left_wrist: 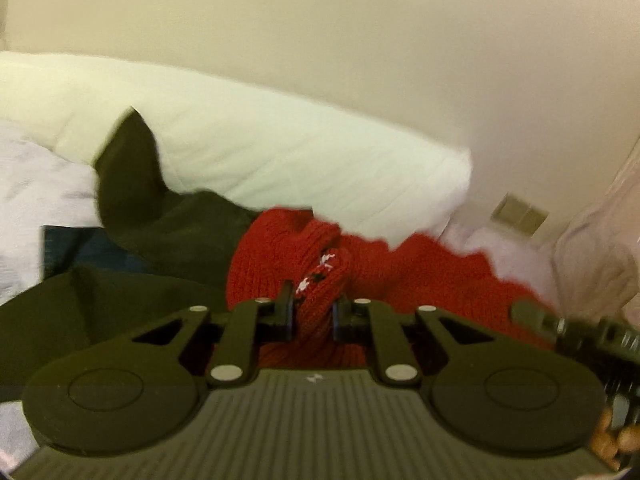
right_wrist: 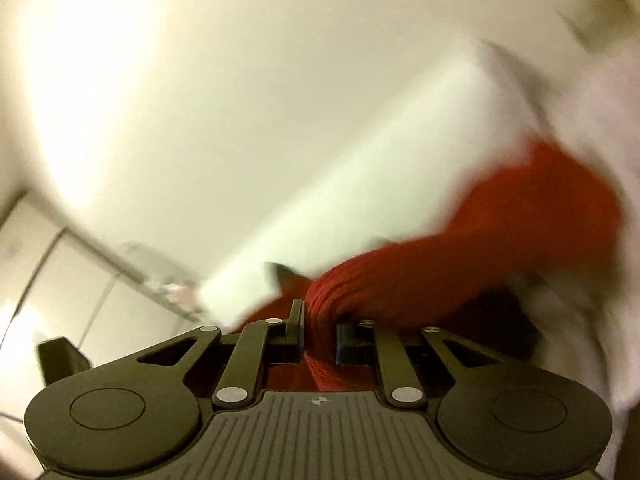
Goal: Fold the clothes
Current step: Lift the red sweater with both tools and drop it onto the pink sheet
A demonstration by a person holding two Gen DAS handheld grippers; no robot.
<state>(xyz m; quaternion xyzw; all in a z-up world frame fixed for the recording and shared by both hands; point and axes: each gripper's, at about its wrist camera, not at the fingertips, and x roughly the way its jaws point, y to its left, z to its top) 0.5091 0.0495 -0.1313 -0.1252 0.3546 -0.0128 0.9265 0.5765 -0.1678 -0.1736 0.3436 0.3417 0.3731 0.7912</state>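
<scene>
Both hand-held grippers — left point(left_wrist: 313, 312) & right point(right_wrist: 320, 334) — clamp bunched red sweater point(left_wrist: 400, 272), lifted off the bed point(left_wrist: 24, 184) by the pillow point(left_wrist: 260, 148), stretched between them.

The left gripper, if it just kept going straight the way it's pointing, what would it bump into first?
Already clamped on the red knitted sweater, the left gripper would push deeper into that bunched knit first. Beyond it lies the white pillow, though depth is hard to judge.
</scene>
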